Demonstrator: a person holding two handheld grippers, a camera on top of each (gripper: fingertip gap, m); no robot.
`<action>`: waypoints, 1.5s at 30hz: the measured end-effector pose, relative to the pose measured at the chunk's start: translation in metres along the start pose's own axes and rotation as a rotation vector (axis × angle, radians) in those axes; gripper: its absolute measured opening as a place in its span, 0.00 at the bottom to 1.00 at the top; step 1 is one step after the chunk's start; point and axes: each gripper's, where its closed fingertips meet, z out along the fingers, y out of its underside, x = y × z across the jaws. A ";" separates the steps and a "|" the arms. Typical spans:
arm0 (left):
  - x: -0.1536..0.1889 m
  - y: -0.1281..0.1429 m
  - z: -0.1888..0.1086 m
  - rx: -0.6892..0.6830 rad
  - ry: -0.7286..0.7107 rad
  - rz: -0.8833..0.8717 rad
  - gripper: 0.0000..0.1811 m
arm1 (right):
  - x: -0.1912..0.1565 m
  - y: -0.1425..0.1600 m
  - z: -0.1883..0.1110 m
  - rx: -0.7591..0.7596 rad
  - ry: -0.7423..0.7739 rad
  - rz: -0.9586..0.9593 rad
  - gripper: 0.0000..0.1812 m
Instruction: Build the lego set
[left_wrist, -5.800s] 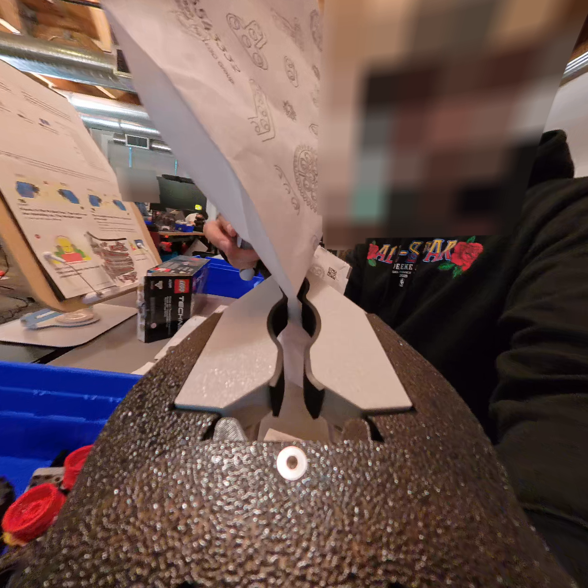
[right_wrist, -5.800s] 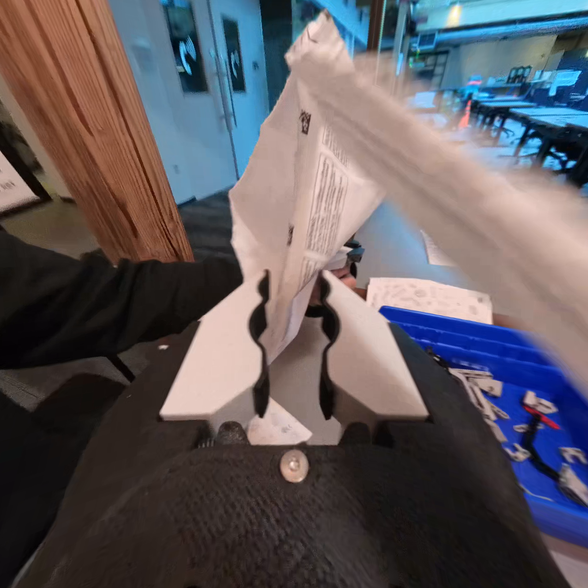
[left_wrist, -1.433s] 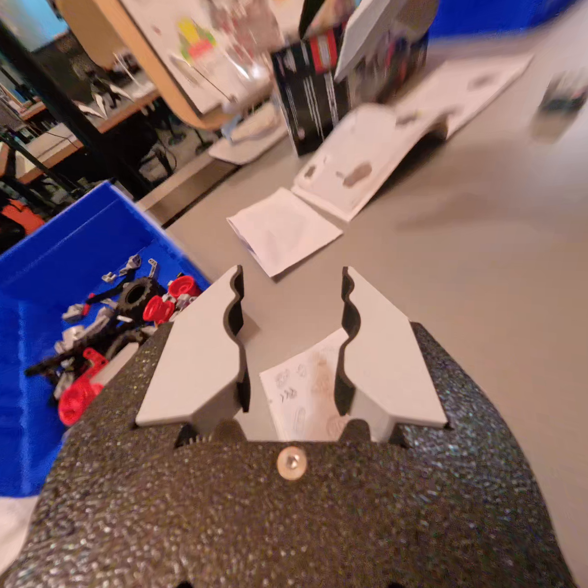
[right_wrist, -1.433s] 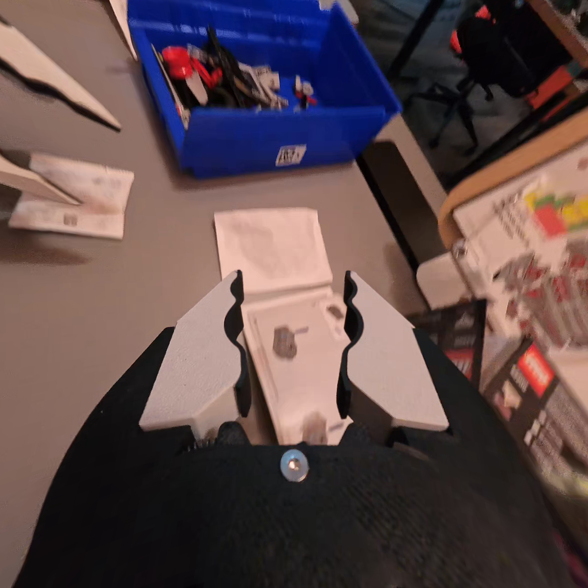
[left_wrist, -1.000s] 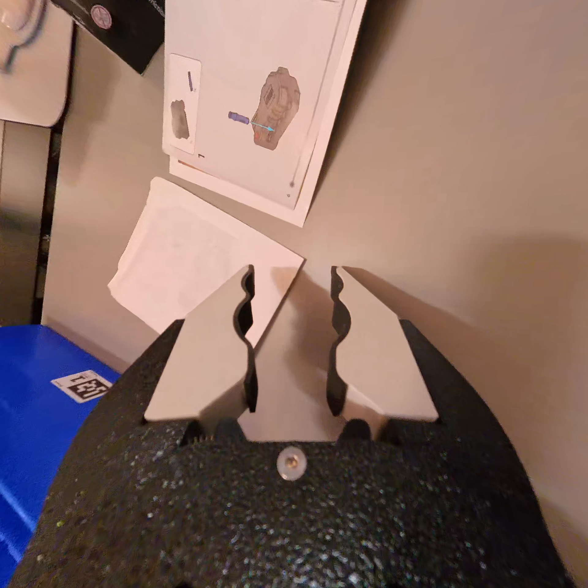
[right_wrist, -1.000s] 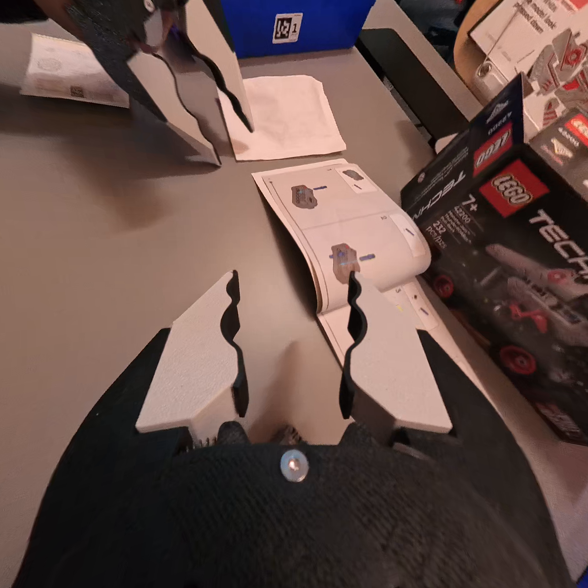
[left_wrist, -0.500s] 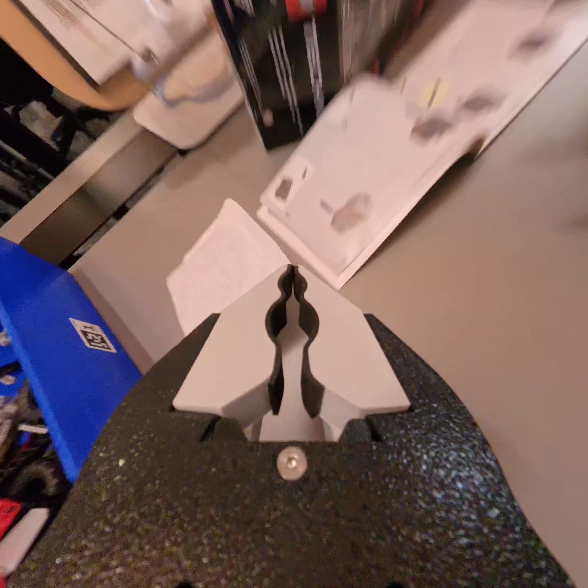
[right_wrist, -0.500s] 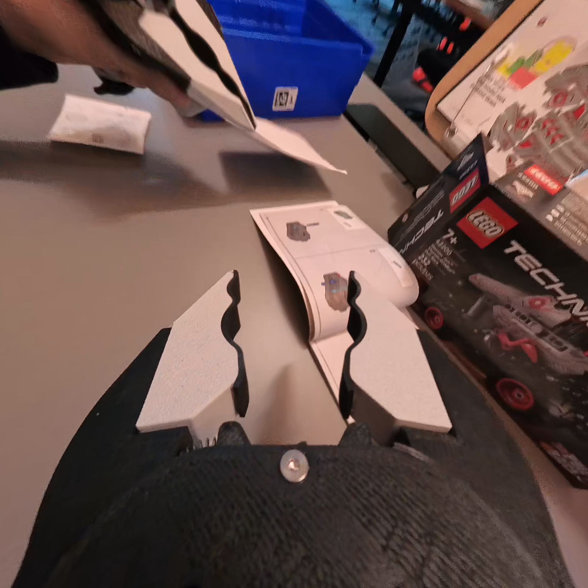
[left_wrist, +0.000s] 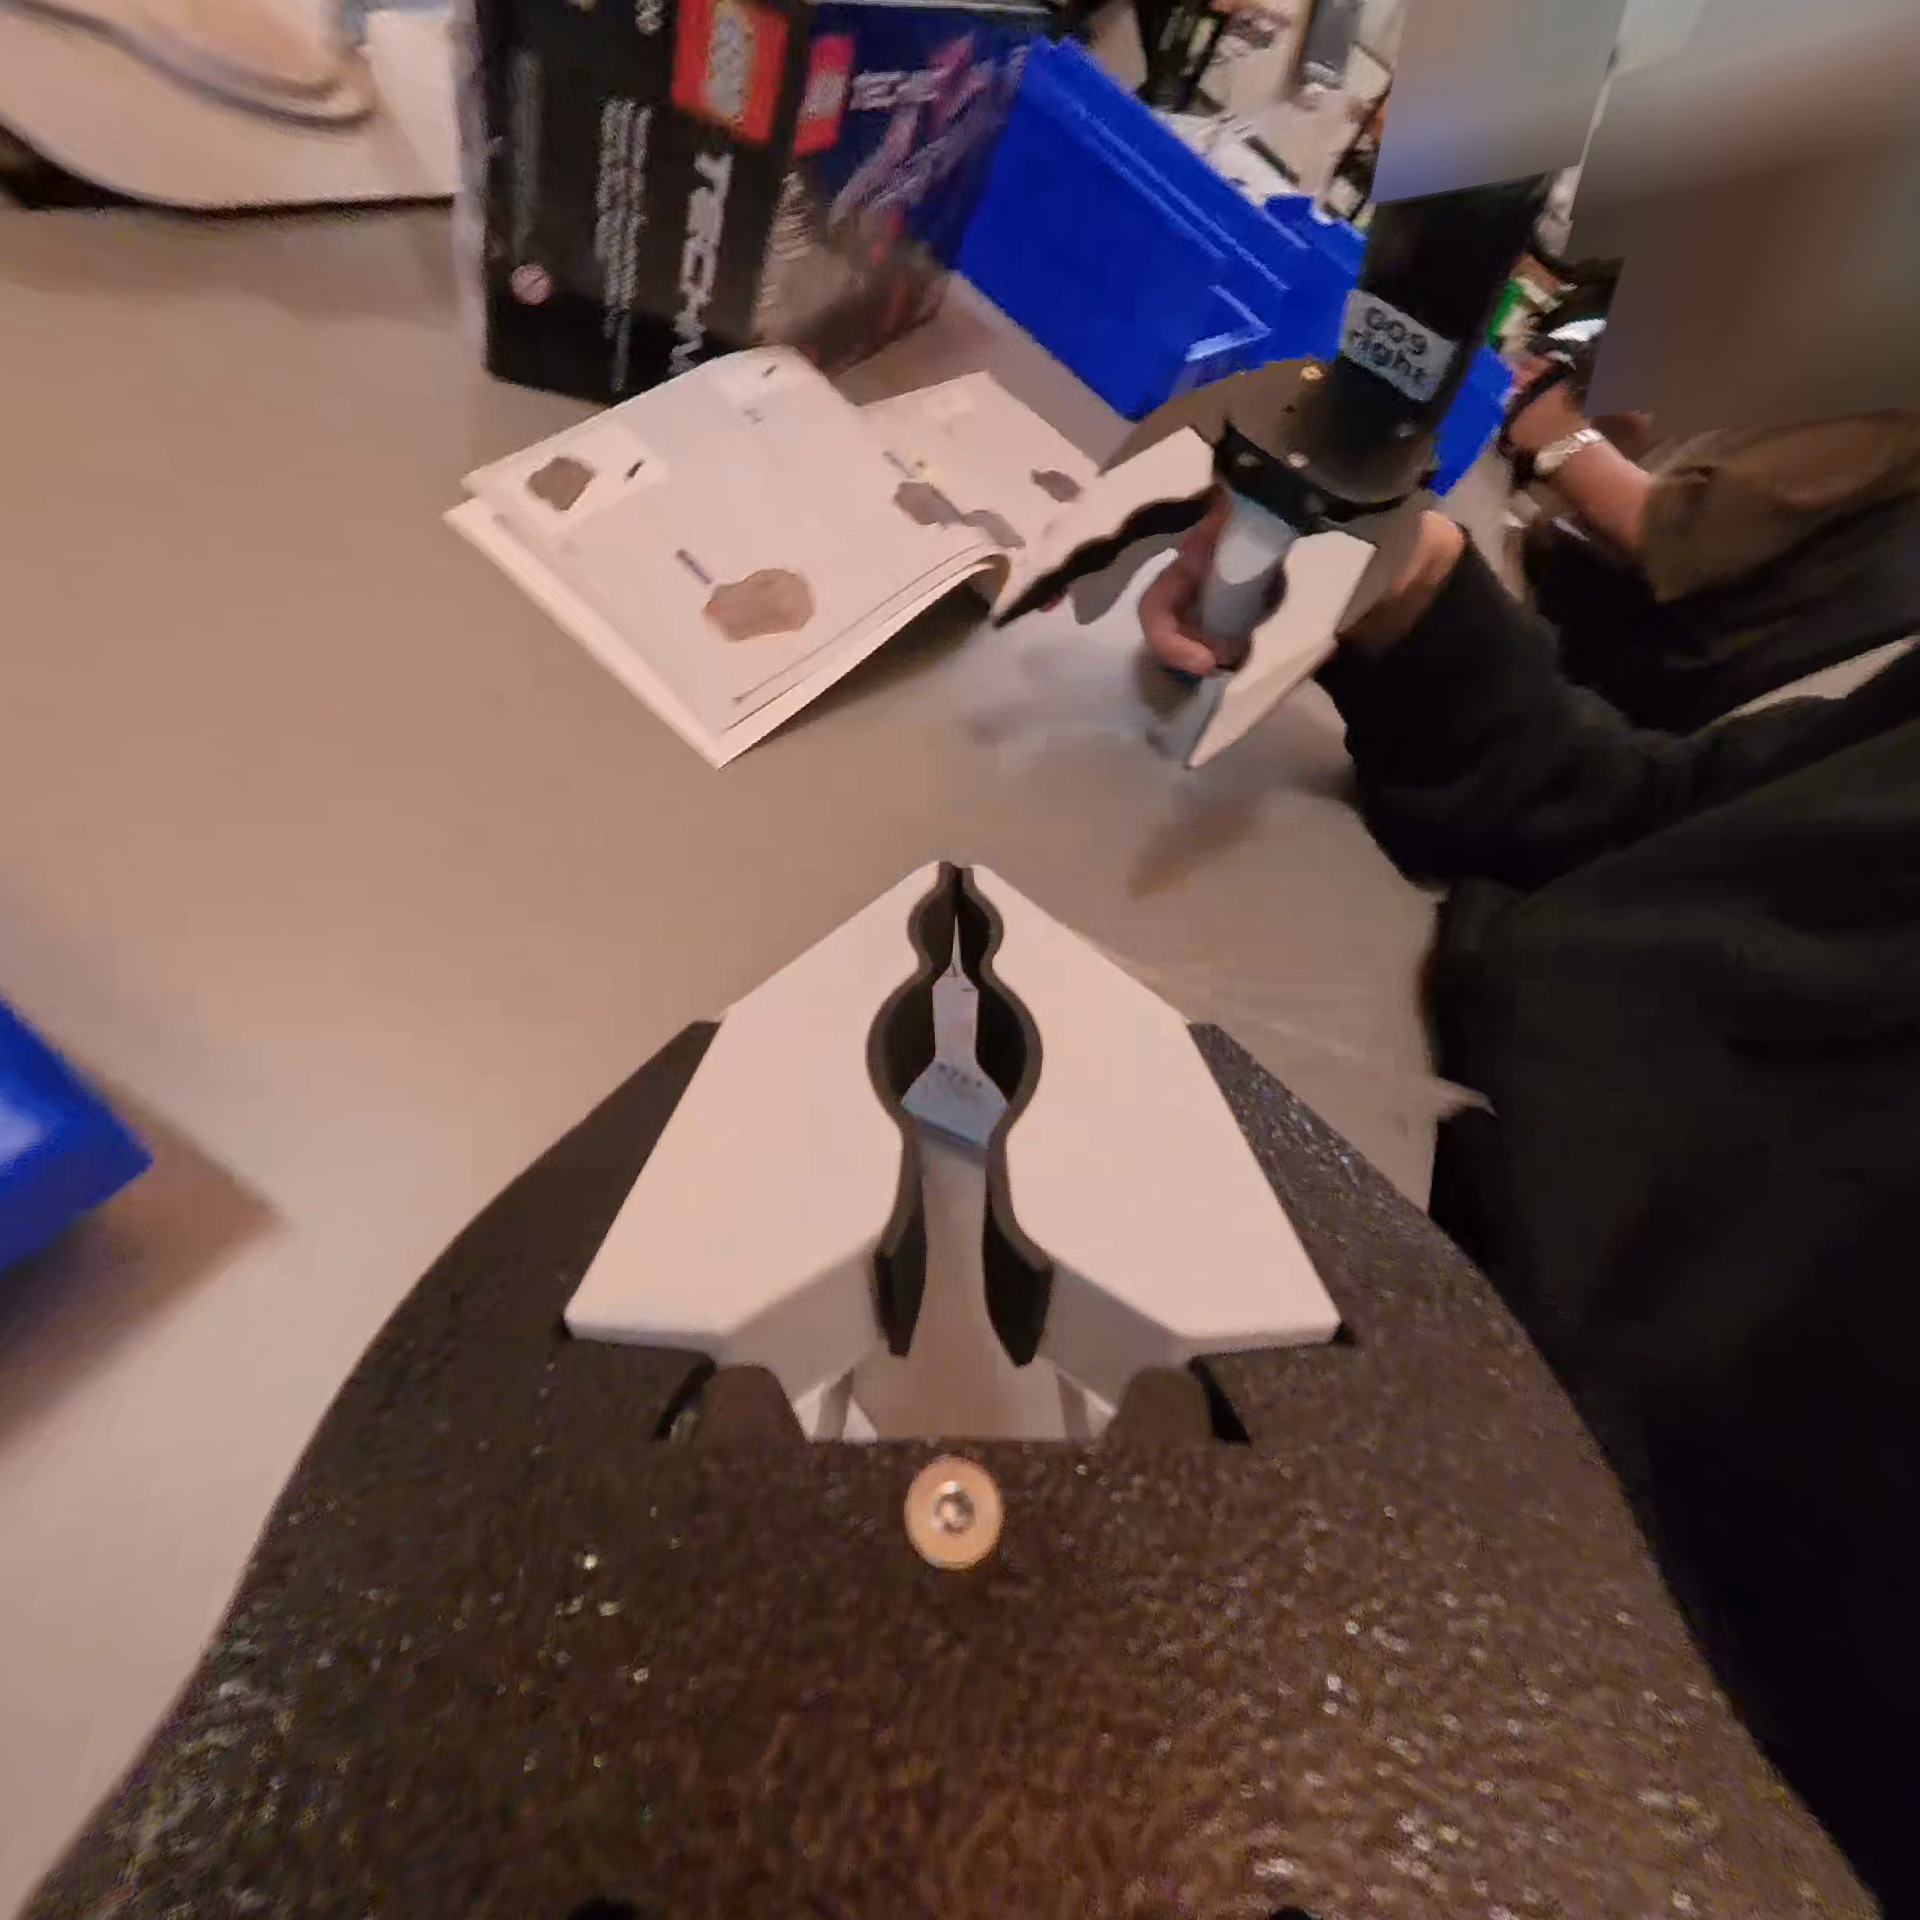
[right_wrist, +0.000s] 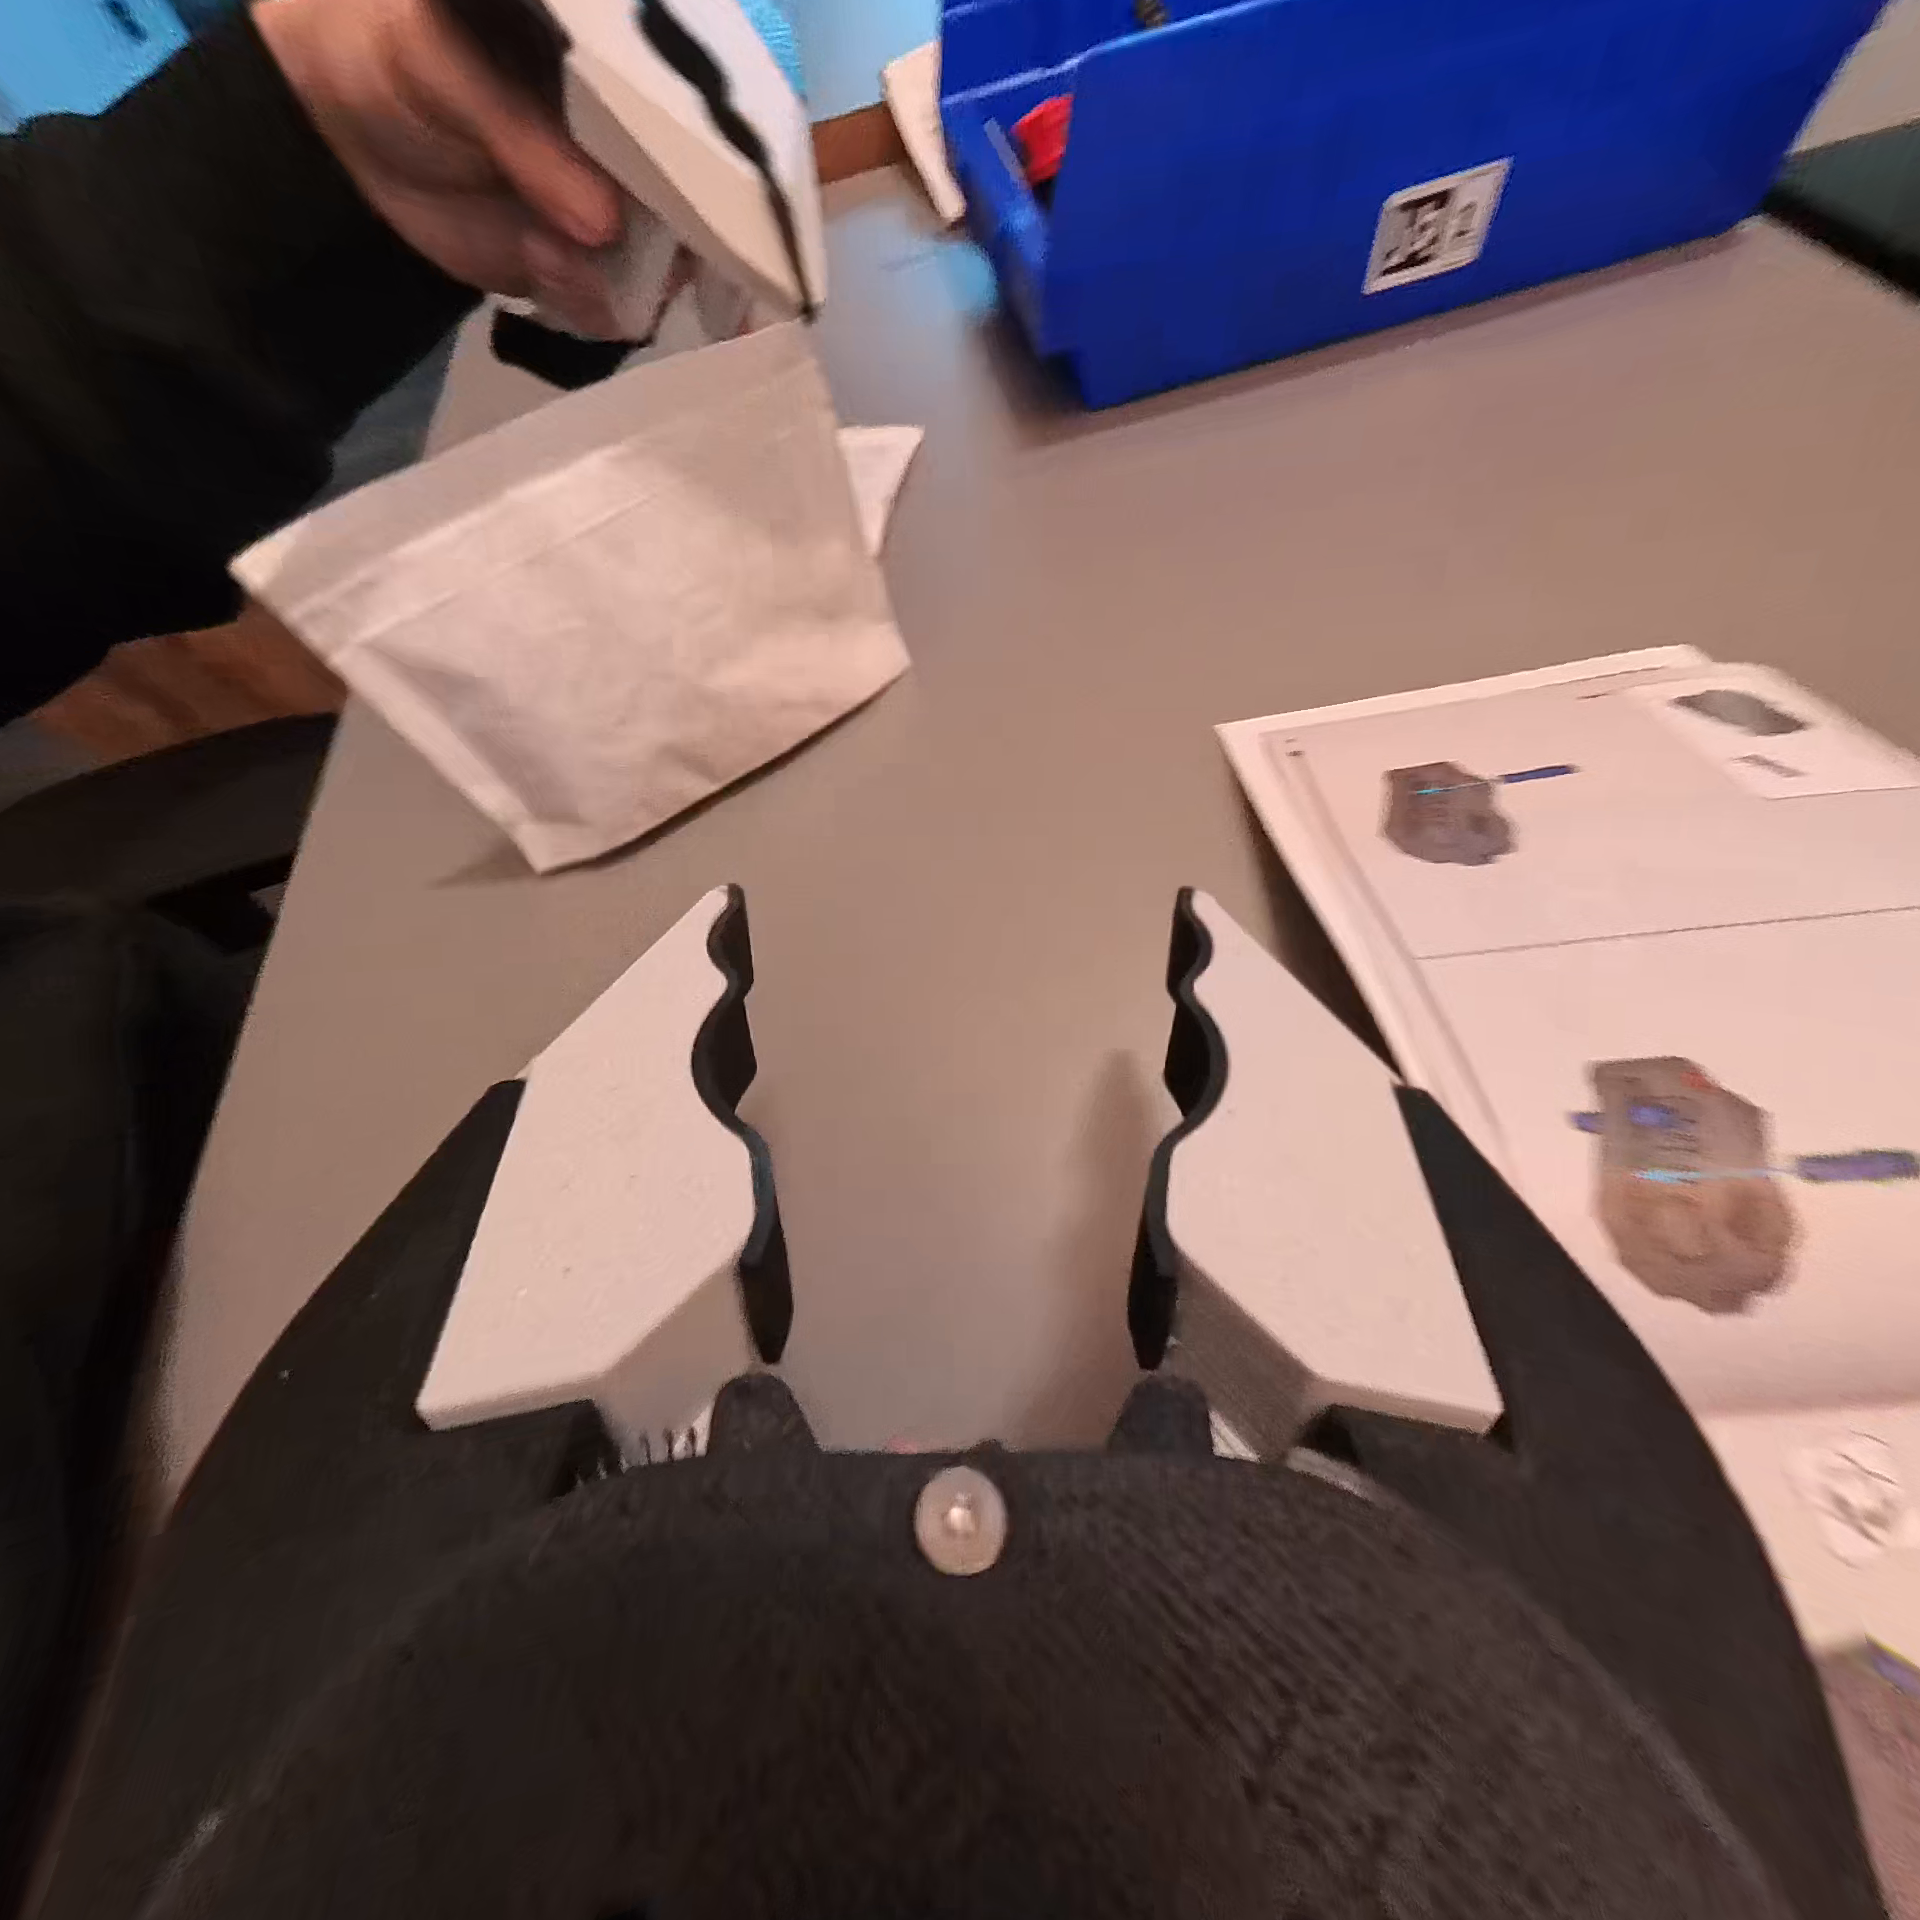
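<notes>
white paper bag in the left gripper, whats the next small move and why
Probably carry the white paper bag to the blue bin. The left gripper pinches its corner, lifting that end while the low end rests on the table; the right gripper is open and empty.

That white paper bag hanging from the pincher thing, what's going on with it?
A person is working with two hand-held grippers at a grey table. The left gripper is shut on a corner of the white paper bag, which hangs from it. The right gripper is open and holds nothing, hovering over the table beside the open instruction booklet. A blue bin of Lego pieces sits behind. No building has started yet.
</notes>
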 end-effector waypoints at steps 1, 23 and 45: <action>0.000 -0.001 -0.001 0.019 -0.009 -0.015 0.00 | -0.007 0.002 0.003 -0.004 -0.040 0.005 0.43; -0.040 0.004 -0.015 0.094 -0.429 -0.161 0.00 | -0.056 -0.016 0.066 0.041 -0.208 0.074 0.05; 0.045 -0.001 0.065 -0.669 0.089 0.374 0.19 | -0.056 -0.018 0.041 -0.075 -0.431 -0.004 0.01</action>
